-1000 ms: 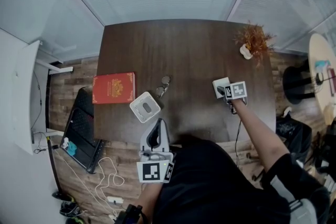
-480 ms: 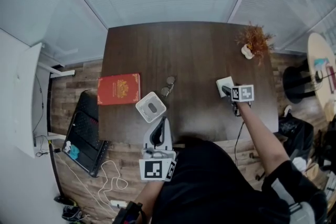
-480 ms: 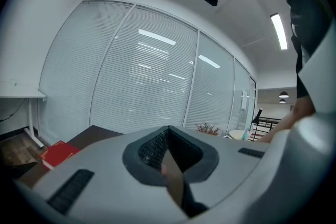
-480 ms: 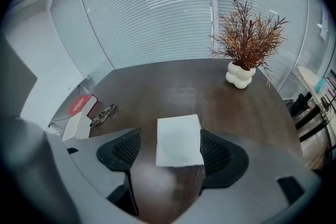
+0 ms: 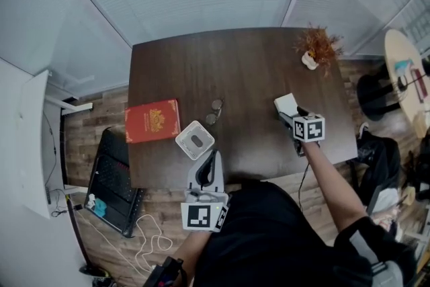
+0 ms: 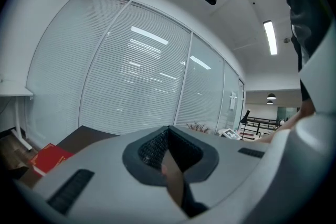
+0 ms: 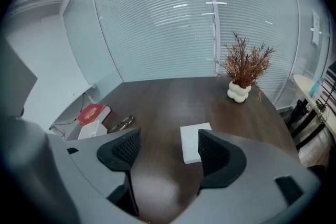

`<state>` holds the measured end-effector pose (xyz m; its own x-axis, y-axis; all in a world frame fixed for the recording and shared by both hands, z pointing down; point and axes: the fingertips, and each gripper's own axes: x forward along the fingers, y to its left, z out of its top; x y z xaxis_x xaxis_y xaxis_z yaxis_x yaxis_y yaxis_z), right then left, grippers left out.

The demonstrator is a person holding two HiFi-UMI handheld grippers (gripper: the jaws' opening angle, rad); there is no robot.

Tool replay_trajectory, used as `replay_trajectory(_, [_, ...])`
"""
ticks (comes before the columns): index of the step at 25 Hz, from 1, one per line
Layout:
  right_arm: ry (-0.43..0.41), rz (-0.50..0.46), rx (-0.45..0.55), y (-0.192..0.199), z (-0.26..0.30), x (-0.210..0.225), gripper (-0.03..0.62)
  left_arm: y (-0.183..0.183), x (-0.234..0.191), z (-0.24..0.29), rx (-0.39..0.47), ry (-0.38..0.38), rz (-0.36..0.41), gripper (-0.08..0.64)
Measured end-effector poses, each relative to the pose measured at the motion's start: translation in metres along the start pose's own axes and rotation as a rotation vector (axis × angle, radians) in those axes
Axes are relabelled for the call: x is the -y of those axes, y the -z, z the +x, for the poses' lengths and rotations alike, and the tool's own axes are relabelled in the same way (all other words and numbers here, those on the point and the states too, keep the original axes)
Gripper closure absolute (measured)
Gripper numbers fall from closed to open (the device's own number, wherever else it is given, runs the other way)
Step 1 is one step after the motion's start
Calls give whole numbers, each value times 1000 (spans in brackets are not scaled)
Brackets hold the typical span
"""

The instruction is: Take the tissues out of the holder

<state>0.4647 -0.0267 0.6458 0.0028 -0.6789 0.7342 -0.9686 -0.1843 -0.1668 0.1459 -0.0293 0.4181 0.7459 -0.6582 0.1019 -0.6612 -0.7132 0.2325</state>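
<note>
Right gripper [image 7: 167,150] jaws wide, empty, tissue stack [image 7: 189,141] just ahead; left gripper [image 6: 168,152] jaws closed. Likely soft, light sheets: pinch an edge.

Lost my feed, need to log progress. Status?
Left claw shut, empty. Right claw open, white tissues flat on table just ahead. Holder sits by left claw. Nothing in the way.

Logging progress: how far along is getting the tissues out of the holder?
Done, it seems: a white tissue stack lies on the table, outside the holder. In hand: nothing; the right gripper is open near the stack, the left gripper shut and empty. Left: I cannot tell whether more tissues remain inside.
</note>
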Motion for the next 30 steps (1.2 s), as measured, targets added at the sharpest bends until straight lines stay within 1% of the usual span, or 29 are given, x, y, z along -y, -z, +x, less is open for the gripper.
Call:
replay_trajectory(4, [-1, -15, 87, -12, -29, -23, 250, -3, -3, -5, 3, 23, 7, 563])
replay_trajectory(9, [5, -68, 150, -13, -55, -49, 250, -5, -6, -10, 4, 54, -1, 563])
replay_trajectory(11, [-6, -48, 191, -14, -64, -62, 250, -5, -5, -13, 6, 69, 0, 563])
replay_trajectory(14, [-26, 8, 264, -17, -80, -82, 250, -6, -4, -15, 11, 89, -5, 563])
replay_trajectory(17, [-29, 15, 330, -22, -97, -104, 250, -5, -4, -18, 13, 102, -15, 563])
replay_trajectory(21, [5, -31, 424, -29, -125, -126, 250, -4, -5, -24, 9, 115, -31, 563])
replay_trajectory(24, [41, -43, 489, -36, -141, -136, 250, -8, -7, -24, 18, 129, -19, 563])
replay_trajectory(27, [64, -38, 527, -38, -152, -143, 250, -8, -6, -26, 12, 148, -17, 563])
replay_trajectory(30, [82, -33, 541, -35, -158, -151, 250, -5, -8, -30, 2, 164, -16, 563])
